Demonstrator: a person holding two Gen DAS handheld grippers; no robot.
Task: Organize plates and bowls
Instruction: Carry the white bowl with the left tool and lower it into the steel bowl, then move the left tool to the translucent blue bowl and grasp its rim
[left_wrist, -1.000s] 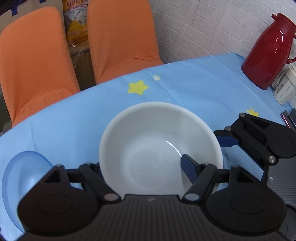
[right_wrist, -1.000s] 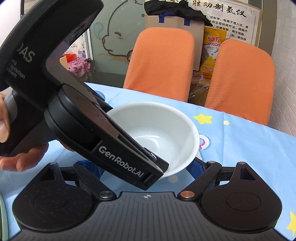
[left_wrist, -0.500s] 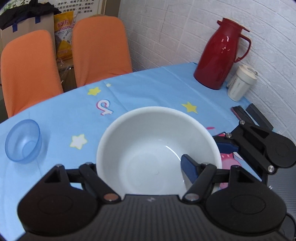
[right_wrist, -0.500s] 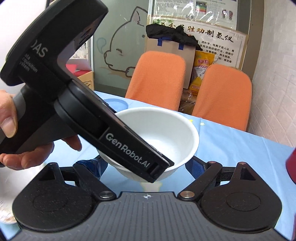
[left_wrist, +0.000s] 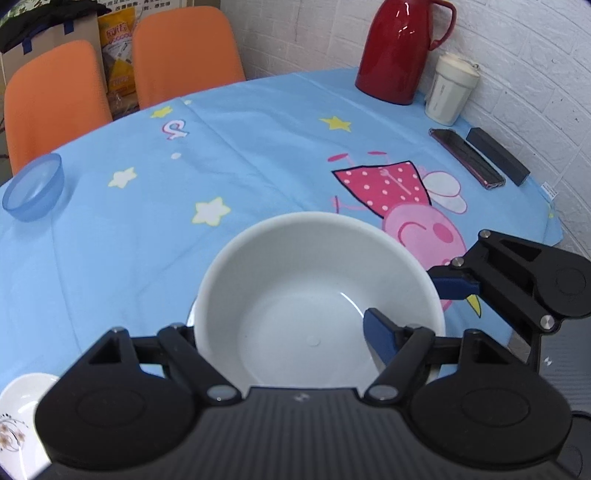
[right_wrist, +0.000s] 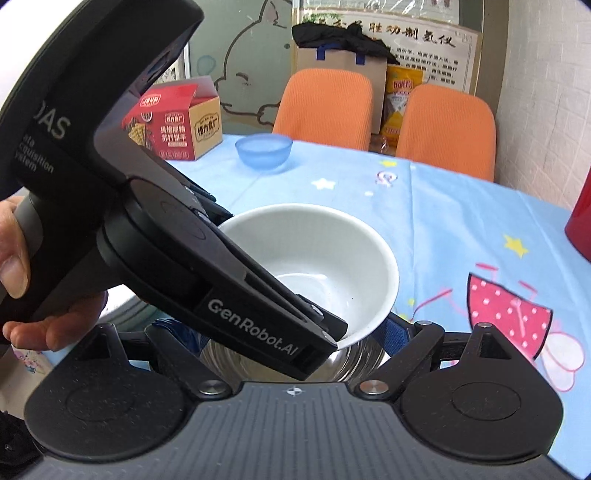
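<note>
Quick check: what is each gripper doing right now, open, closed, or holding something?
Left gripper: one finger inside the white bowl, the other hidden; grip cannot be told.
Right gripper: closed across the white bowl's outer sides, holding it.

Matte black handheld grippers, blue pads

The left gripper (right_wrist: 295, 343) bears pale "GenRobot.AI" lettering; the right gripper (right_wrist: 295, 328) shows 2 silver pivot screws.

Patterned dish (left_wrist: 14, 424) (edge-cropped, bottom left)

Three bowls, white (left_wrist: 295, 295), blue (left_wrist: 33, 192) and steel (right_wrist: 354, 362); two orange chairs (left_wrist: 184, 48).
</note>
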